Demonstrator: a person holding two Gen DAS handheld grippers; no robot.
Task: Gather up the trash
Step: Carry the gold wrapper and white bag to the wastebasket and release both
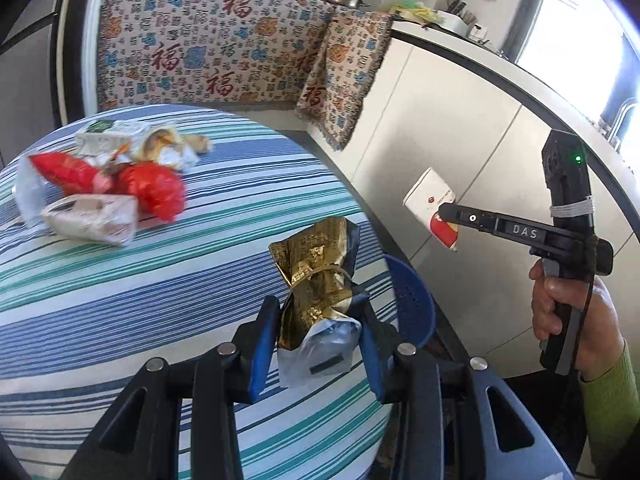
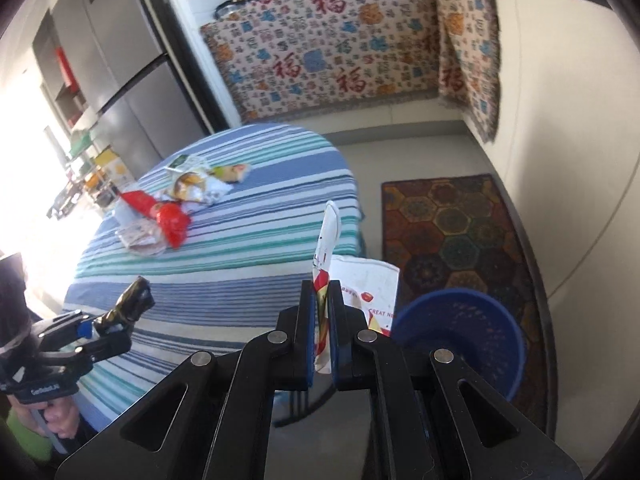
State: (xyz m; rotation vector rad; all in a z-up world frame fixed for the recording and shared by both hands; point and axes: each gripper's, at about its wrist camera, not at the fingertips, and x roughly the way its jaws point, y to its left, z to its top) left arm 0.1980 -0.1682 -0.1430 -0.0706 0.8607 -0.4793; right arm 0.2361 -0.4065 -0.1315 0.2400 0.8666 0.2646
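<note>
My left gripper [image 1: 318, 312] is shut on a crumpled gold foil wrapper [image 1: 316, 272] and holds it above the right edge of the striped table [image 1: 120, 300]. My right gripper [image 2: 323, 292] is shut on a white and red paper packet [image 2: 326, 236], held in the air beside the table. The packet [image 1: 434, 208] and right gripper [image 1: 444, 212] also show in the left wrist view. The left gripper [image 2: 102, 322] with the gold wrapper [image 2: 132, 304] shows in the right wrist view. A blue perforated basket [image 2: 460, 344] stands on the floor below the table's edge; its rim [image 1: 412, 300] shows behind the gold wrapper.
A pile of trash lies at the far side of the table: red wrappers [image 1: 148, 188], a white crumpled bag [image 1: 92, 220] and food packets [image 1: 132, 140]. A patterned cloth [image 1: 216, 44] covers a counter behind. A rug [image 2: 452, 228] lies on the floor by the white cabinets [image 1: 460, 128].
</note>
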